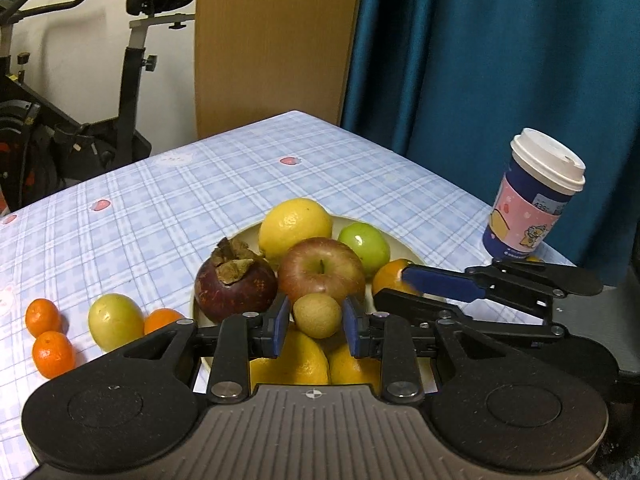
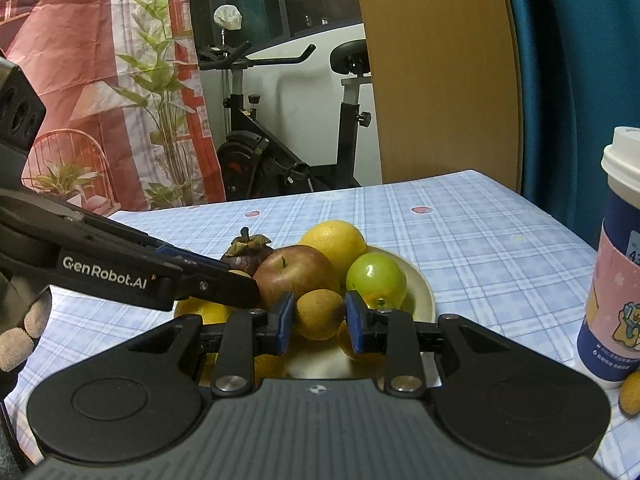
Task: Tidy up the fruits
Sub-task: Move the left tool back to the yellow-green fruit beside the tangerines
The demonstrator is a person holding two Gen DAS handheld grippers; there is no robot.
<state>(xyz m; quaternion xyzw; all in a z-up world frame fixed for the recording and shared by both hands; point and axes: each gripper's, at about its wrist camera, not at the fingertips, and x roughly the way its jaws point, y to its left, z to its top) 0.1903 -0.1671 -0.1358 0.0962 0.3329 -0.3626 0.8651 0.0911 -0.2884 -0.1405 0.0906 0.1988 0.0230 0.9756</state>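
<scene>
Both tongs hovered over the plate (image 1: 416, 258) w/ a small brown fruit each. Right tongs (image 2: 320, 320) pinched theirs (image 2: 319, 314); left tongs (image 1: 316, 322) — fruit (image 1: 318, 316) between the pads, grip uncertain. Plate mostly piled; oranges (image 1: 52, 338) & a yellow-green fruit (image 1: 115, 320) were left on the cloth (image 1: 200, 184).

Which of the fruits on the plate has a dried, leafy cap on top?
The dark purple mangosteen, at the plate's left edge beside the red apple; the other fruits are smooth-topped.

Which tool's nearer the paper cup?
Right. The right tool is at the side of the plate that faces the paper cup; the left tool is at the plate's opposite side, farther away.
</scene>
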